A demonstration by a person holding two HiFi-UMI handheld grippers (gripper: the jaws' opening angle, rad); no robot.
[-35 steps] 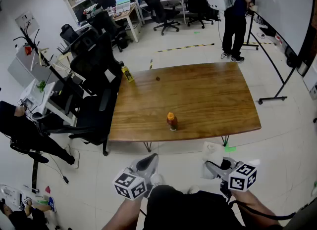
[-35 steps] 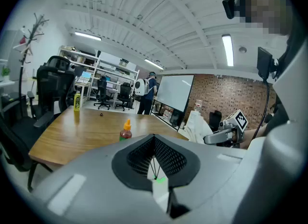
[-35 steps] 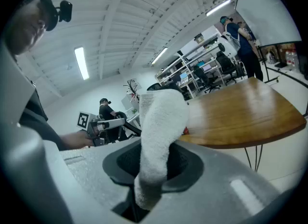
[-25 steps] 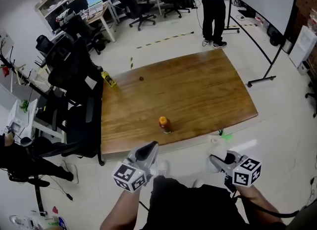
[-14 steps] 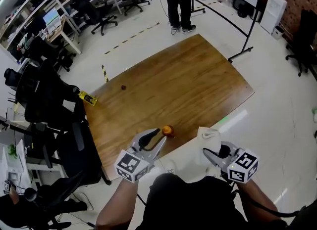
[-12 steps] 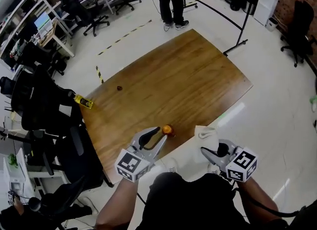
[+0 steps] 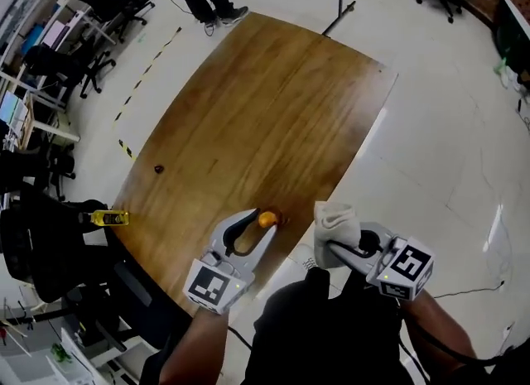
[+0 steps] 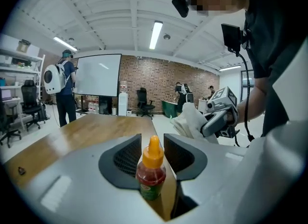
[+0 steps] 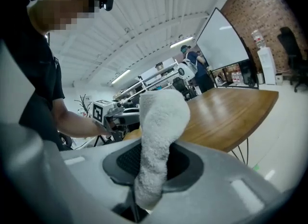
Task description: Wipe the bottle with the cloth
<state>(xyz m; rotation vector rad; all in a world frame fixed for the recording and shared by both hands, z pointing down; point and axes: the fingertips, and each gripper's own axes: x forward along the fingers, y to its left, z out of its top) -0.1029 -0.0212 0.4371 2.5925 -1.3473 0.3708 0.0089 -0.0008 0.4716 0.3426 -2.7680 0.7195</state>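
CHANGE: left gripper (image 7: pixel 257 224), shut a second ago, now opening around upright bottle (image 8: pixel 151 172), pads clear | BOTTLE: at table (image 7: pixel 265 110) near edge | RIGHT: right gripper (image 7: pixel 331 249) clamps cloth (image 7: pixel 335 222) beside that edge | MEANS: bottle reached, wiping not yet begun

Both arms reach forward and low; left grey two-jaw gripper (image 7: pixel 257 226) on a bare forearm (image 7: pixel 192 348), jaws opening, small red bottle with orange cap (image 8: pixel 151 170) standing between them, pads clear of it; right grey two-jaw gripper (image 7: pixel 330 248) just beside, jaws clamped on white terry cloth (image 9: pixel 160 117).
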